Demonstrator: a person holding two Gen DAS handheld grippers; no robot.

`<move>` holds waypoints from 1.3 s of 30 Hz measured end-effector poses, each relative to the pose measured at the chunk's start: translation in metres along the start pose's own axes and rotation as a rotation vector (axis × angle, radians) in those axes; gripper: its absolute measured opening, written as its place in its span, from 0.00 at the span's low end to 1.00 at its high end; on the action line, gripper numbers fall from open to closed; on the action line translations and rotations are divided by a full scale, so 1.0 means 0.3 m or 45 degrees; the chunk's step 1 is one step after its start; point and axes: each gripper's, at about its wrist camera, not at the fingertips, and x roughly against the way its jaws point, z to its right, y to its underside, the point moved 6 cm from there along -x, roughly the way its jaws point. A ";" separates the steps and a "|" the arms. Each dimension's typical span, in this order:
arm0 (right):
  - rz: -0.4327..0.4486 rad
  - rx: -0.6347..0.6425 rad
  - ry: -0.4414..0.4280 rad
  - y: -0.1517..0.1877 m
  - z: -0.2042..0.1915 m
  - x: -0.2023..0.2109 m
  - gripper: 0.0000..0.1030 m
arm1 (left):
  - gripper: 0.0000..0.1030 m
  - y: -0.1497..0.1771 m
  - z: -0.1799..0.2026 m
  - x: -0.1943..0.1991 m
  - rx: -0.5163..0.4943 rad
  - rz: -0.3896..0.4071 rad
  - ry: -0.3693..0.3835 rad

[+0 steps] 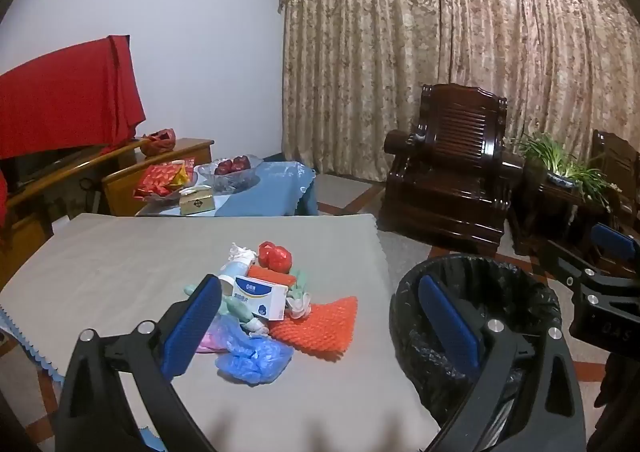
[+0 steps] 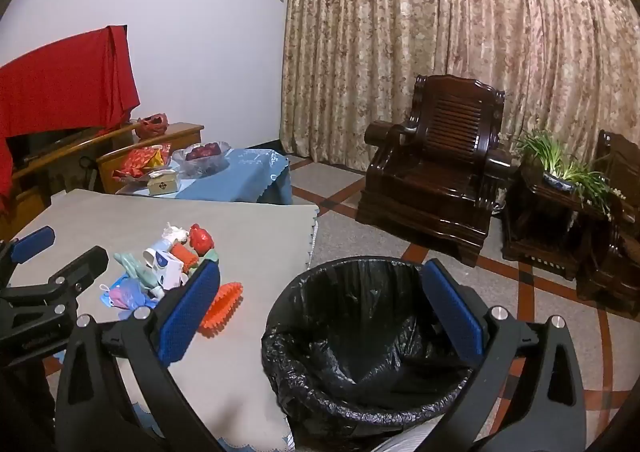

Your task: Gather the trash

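Observation:
A pile of trash lies mid-table on the grey cloth (image 1: 120,272): a white-and-blue carton (image 1: 260,296), an orange foam net (image 1: 316,326), a blue plastic bag (image 1: 254,360), a red crumpled wrapper (image 1: 274,256) and a white bottle (image 1: 236,268). My left gripper (image 1: 320,316) hovers open just before the pile, holding nothing. A bin with a black liner (image 1: 472,260) stands on the floor by the table's right edge. My right gripper (image 2: 320,308) is open and empty above the bin (image 2: 360,262). In the right wrist view the trash pile (image 2: 168,268) and the left gripper (image 2: 64,248) sit at the left.
A dark wooden armchair (image 2: 432,172) and a potted plant (image 2: 560,168) on a side stand are across the tiled floor. Beyond the table a low table with a blue cloth (image 1: 260,192) carries a fruit bowl (image 1: 232,172) and a small box. Red fabric (image 1: 60,104) drapes over furniture at left.

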 end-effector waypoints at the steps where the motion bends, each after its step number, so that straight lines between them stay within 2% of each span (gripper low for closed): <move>1: 0.003 0.000 0.001 -0.001 0.000 0.000 0.95 | 0.94 -0.001 0.000 0.000 -0.002 0.004 0.001; 39: -0.010 -0.001 -0.002 0.000 -0.007 -0.008 0.95 | 0.94 0.000 -0.001 0.000 0.001 0.001 0.001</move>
